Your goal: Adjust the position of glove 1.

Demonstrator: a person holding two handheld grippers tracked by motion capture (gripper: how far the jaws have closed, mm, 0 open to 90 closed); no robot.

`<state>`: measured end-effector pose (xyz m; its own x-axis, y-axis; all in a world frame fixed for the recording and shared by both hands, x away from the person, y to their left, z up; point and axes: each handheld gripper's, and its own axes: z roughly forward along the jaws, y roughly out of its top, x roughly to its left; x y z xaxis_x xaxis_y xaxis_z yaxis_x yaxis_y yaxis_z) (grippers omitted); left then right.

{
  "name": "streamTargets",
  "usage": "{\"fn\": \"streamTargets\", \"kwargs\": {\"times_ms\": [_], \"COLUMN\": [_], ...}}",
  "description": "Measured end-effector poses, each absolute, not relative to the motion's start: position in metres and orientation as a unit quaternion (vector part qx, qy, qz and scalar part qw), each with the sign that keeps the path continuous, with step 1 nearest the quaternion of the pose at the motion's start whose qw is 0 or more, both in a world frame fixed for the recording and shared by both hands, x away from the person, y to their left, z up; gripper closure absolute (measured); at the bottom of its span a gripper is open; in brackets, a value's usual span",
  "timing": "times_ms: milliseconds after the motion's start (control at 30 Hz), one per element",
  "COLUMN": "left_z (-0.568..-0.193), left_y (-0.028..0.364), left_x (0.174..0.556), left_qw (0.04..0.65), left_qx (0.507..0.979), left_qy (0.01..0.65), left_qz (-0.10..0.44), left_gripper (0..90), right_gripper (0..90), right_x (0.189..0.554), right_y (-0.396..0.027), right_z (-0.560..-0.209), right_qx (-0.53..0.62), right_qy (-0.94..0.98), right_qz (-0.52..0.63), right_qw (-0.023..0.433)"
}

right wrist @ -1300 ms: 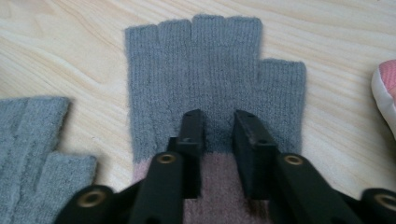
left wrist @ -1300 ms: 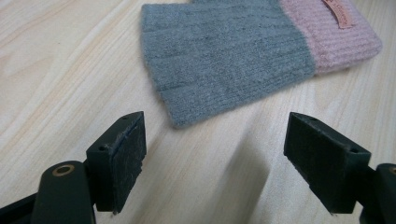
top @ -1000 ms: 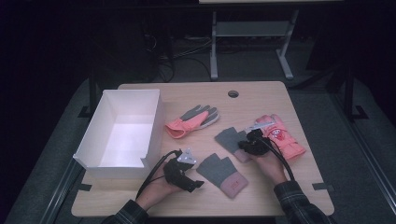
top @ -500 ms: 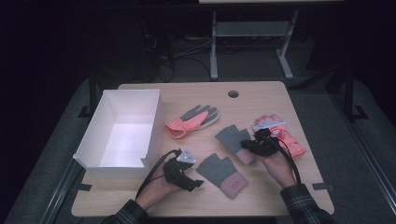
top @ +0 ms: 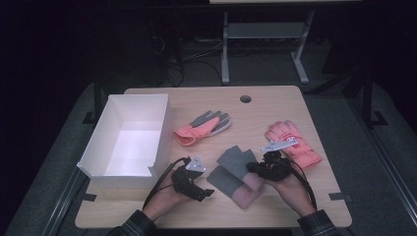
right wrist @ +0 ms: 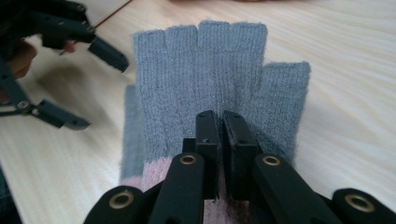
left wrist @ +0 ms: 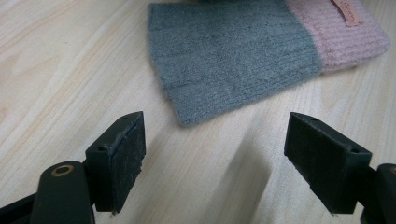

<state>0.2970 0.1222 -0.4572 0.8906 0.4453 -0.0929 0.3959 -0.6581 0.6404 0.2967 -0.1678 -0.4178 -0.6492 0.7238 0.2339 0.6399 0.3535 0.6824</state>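
Black jaws of the right gripper (right wrist: pixel 219 135) are pressed together, pinching the upper grey knit glove (right wrist: pixel 219 70) near where grey meets its pink cuff; its fingers point away along the jaw line. That glove overlaps a second grey-and-pink glove (left wrist: pixel 233 56) on the table (top: pixel 275 103). The left gripper (left wrist: pixel 215 158) is nearer this lower one, jaws spread wide, its grey edge just ahead.

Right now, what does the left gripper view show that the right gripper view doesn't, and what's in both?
Left gripper view: its own left gripper with jaws wide open over bare table, and a small tag on a pink cuff. Right gripper view: the right gripper shut on the upper grey knit glove, whose short finger stubs are visible. Both: grey knit with a pink cuff on the wooden table.
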Motion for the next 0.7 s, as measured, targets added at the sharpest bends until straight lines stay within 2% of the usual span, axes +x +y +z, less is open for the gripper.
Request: {"fn": "streamTargets", "kwargs": {"times_ms": [333,700], "left_z": [-0.457,-0.457], "left_y": [0.122,0.122], "left_x": [0.297,0.297], "left_qw": [0.346,0.338], "left_qx": [0.908,0.912], "left_qy": [0.235,0.229], "left_qz": [0.037,0.038], "left_gripper": [20.1,20.1], "right_gripper": [85.8,85.0], "right_x": [0.278,0.277], "right_y": [-0.150,-0.137], "right_z": [-0.425,-0.435], "right_qx": [0.404,0.407], "right_qy": [0.832,0.837], "right_qz": [0.380,0.364], "right_qw": [0.034,0.039]}}
